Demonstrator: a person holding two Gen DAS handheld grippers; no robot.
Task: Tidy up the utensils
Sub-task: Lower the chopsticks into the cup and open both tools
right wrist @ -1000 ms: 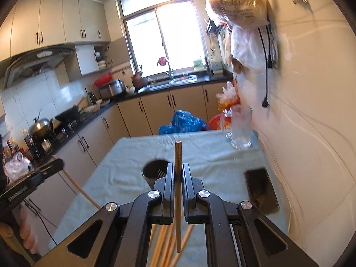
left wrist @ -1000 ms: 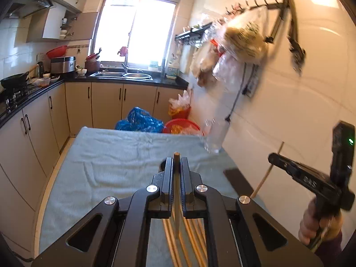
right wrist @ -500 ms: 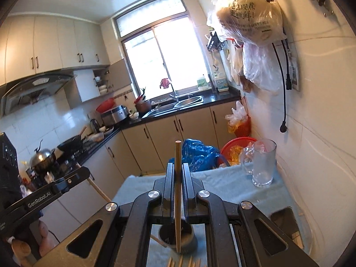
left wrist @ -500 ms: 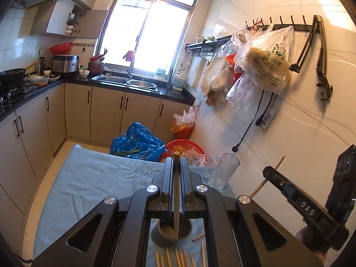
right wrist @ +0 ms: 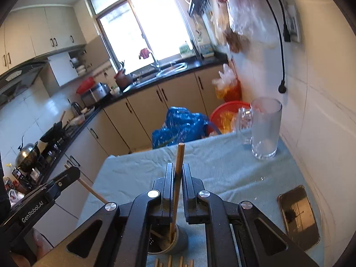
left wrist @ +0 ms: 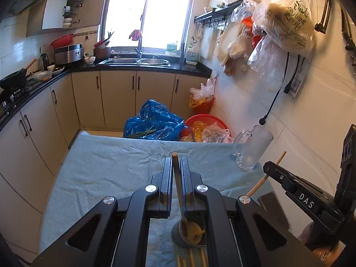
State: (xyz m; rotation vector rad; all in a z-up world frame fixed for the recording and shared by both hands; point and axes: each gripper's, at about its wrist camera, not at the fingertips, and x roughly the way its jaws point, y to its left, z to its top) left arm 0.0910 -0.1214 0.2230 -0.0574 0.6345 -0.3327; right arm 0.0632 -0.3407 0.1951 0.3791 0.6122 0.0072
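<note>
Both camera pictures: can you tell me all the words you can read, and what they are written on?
"DAS": on the right gripper's body, left wrist view.
"GenRobot.AI": on the left gripper's body, right wrist view.
Green print on the hanging plastic bag: too blurred to read.
Labels on the bottles by the window: too small to read.

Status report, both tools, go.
Left tool shut on chopstick, tip in holder. Right tool likewise. Nothing blocking holder.
</note>
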